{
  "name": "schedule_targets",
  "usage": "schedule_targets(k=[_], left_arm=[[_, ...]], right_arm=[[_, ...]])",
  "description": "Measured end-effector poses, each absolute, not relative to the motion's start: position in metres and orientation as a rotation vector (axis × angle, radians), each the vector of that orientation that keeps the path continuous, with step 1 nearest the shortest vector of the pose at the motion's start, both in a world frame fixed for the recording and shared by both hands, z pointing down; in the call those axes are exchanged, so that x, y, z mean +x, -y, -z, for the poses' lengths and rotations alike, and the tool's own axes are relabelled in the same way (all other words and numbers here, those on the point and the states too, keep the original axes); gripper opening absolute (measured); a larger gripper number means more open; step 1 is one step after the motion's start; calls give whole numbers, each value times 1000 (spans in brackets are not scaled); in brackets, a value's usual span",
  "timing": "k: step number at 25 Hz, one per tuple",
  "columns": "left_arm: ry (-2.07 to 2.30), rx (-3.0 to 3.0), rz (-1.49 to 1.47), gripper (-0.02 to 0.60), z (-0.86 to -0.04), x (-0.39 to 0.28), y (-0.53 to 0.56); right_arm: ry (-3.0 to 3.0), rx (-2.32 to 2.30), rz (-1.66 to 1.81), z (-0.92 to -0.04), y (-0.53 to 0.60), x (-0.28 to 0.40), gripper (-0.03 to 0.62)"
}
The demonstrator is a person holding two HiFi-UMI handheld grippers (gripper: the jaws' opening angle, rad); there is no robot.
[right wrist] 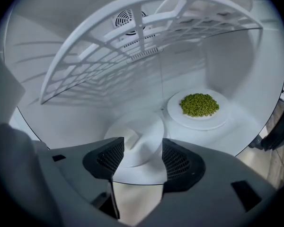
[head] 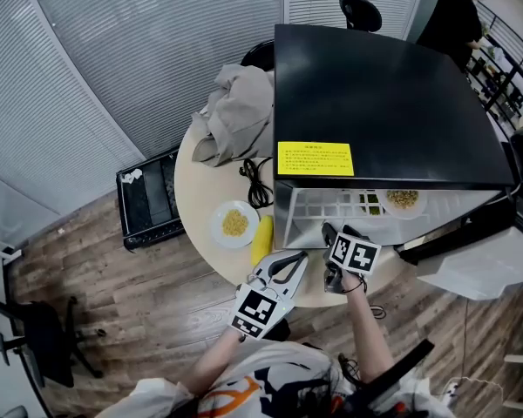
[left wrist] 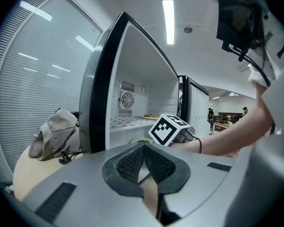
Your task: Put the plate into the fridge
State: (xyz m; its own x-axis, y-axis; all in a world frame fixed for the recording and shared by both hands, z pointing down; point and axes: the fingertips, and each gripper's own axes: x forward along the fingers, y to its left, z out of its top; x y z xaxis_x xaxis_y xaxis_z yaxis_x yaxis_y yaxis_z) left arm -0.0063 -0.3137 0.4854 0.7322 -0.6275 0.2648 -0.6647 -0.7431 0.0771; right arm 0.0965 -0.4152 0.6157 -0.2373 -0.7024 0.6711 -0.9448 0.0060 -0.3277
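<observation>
At the mouth of the open fridge (head: pixel 375 103), the right gripper (right wrist: pixel 142 151) holds its jaws wide apart, clamped on nothing. A white plate (right wrist: pixel 149 126) lies flat on the fridge floor just beyond the jaws, bearing a pale lump too faint to identify. Beside it, further in and to the right, a second plate (right wrist: pixel 218 122) carries green beans. A wire shelf (right wrist: pixel 146 46) spans above both and holds a third plate (head: pixel 421 205) of yellowish food. The left gripper (left wrist: pixel 144 150) hangs outside near the table's edge, jaws pressed together and empty, facing the fridge opening. A fourth plate (head: pixel 218 233), also with yellowish food, sits on the round table (head: pixel 200 190) left of the fridge, just beside a long yellow item (head: pixel 261 239). A black cable (head: pixel 257 181) and a crumpled grey jacket (head: pixel 240 111) lie behind them.
</observation>
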Motion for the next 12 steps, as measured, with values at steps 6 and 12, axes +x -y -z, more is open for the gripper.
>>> schedule_targets(k=[6, 12], left_arm=[[1041, 2765, -322, 9, -483, -2, 310], [1035, 2762, -311, 9, -481, 9, 300]], right_arm=[[2085, 1694, -1171, -587, 394, 94, 259], [2142, 1653, -1218, -571, 354, 95, 164]])
